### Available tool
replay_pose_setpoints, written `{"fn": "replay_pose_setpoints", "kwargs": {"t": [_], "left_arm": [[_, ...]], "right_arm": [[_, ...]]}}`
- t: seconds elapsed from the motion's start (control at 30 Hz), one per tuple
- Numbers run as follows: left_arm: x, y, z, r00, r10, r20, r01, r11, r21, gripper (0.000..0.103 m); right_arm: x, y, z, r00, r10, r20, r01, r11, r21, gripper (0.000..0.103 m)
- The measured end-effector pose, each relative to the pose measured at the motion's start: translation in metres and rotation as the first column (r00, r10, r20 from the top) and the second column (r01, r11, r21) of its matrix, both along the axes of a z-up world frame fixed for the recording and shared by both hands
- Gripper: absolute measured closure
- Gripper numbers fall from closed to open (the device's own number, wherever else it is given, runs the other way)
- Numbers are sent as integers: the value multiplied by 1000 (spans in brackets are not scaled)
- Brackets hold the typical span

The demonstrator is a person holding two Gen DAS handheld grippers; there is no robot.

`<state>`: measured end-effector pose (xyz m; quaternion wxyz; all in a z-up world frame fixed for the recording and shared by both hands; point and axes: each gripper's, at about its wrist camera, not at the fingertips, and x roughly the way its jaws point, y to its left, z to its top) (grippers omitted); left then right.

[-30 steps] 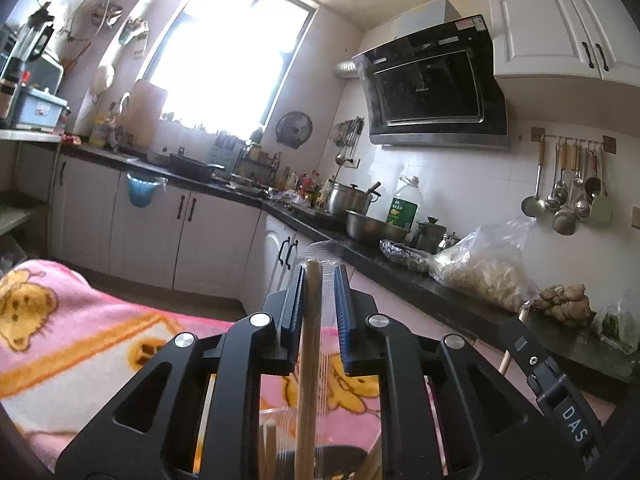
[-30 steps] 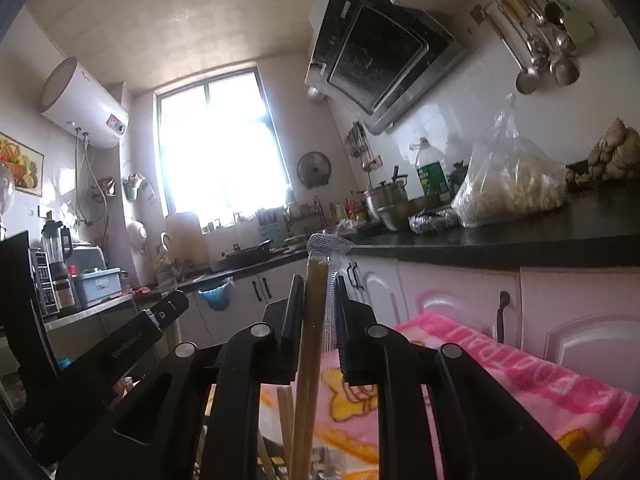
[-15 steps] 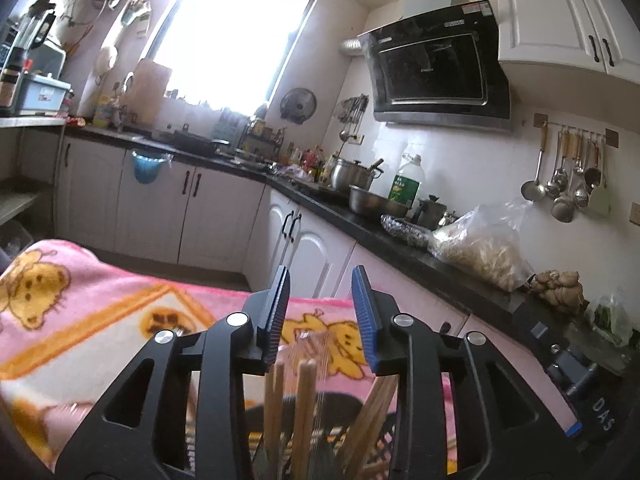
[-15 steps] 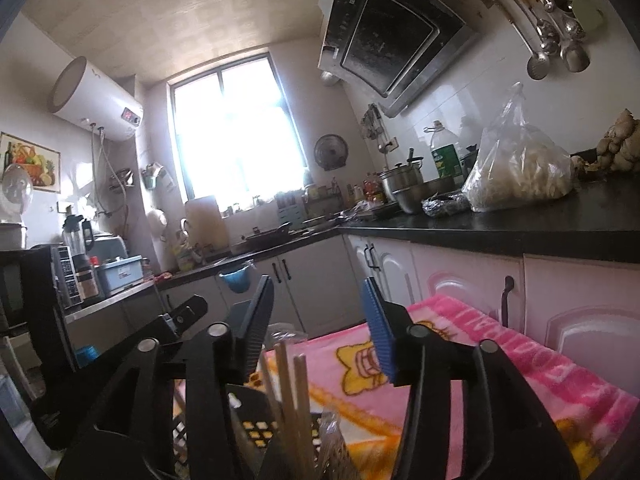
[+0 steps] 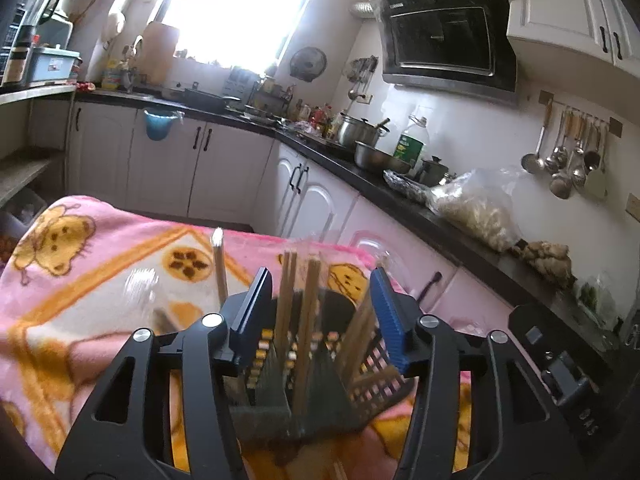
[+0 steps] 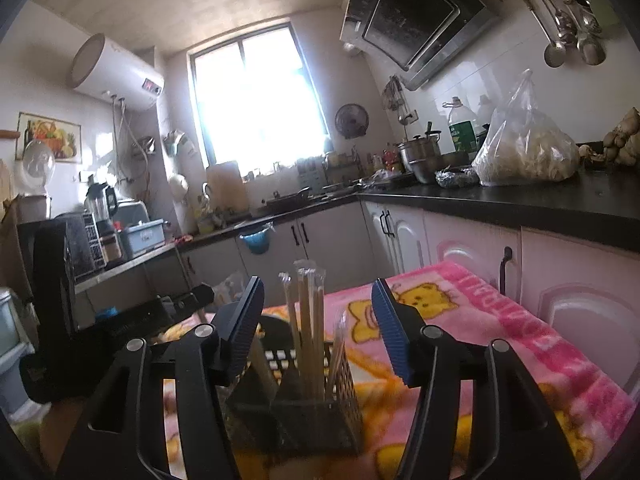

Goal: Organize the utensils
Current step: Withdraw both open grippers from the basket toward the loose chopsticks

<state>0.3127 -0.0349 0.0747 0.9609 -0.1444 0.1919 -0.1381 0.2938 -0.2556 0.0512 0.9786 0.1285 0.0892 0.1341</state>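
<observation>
1. This was a home kitchen.
2. A black hood (image 5: 446, 32) hung on the wall, and pots (image 5: 360, 132) sat on the dark counter (image 5: 460, 232) under it.
3. Ladles (image 5: 568, 160) hung from a rail.
4. White cupboards (image 5: 200, 172) ran under a bright window (image 6: 256, 100).
5. A water heater (image 6: 116, 72) was up high, and a blender (image 6: 102, 204) stood on a shelf.

- Left tool (image 5: 320, 316): black plastic frame with cut-out openings, silver screws, blue ribbed pads (image 5: 387, 320).
- Right tool (image 6: 318, 326): same black frame, silver screws, blue ribbed pads (image 6: 388, 330).
</observation>
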Motion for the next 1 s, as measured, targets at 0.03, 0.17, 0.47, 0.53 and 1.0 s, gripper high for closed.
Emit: {"fn": "replay_pose_setpoints", "kwargs": {"t": [0.03,0.17,0.47,0.53,1.0], "left_arm": [[-4,0,0,1000,-3,-3,3,1000,4,56],[-22,0,-1,1000,-18,-23,18,1000,16,49],[-53,-1,-4,999,-27,-47,28,1000,13,26],[-60,-1,-6,998,-34,-55,34,999,14,19],[-92,-7,-31,990,-47,-130,53,998,45,13]], "right_arm": [[-4,-1,0,1000,1,-3,-1,1000,-4,49],[-21,-6,2,1000,19,-16,-19,1000,-23,46],[-52,-11,3,995,60,-78,-68,992,-110,37],[-58,-13,0,993,69,-92,-80,989,-123,35],[-84,-23,-16,976,104,-193,-140,974,-179,34]]}}
